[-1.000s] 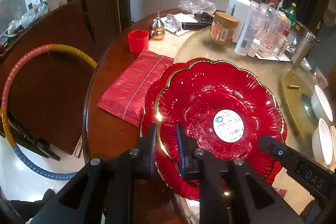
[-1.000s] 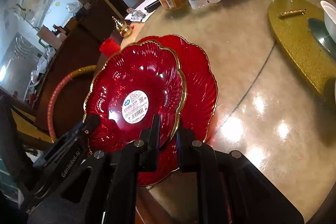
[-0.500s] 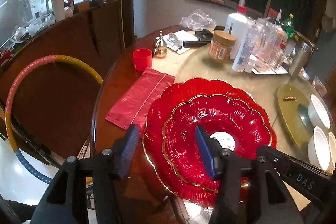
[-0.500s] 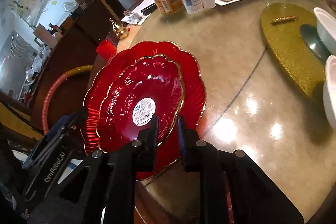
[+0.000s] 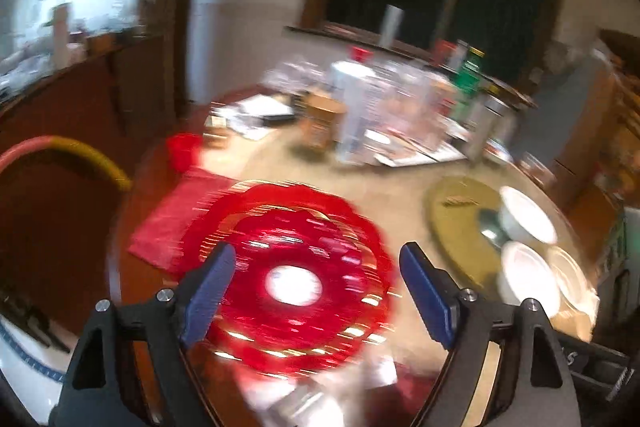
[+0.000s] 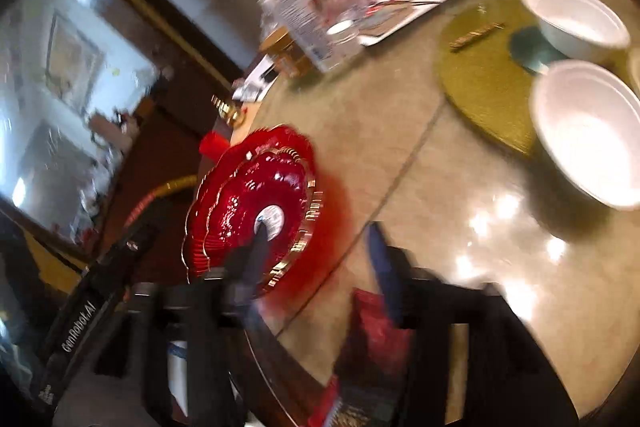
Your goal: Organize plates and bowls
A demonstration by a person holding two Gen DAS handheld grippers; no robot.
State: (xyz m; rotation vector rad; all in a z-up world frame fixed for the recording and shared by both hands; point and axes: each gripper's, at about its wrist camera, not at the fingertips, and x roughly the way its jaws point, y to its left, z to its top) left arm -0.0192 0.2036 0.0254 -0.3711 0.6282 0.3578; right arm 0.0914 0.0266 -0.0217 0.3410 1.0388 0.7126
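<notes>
From my left gripper (image 5: 316,285), jaws just spread wide and empty, the small red plate (image 5: 294,287) now sits nested on the big plate (image 5: 352,215). From my right gripper (image 6: 316,255), jaws also just parted, holding nothing; plates are stacked, so the white bowls (image 6: 588,131) look next.

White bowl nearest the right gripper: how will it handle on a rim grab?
The white bowl looks rigid and glossy, so probably slippery and chip-prone. Its wide, open shape suggests it won't roll. The polished table may let it slide if nudged.
</notes>
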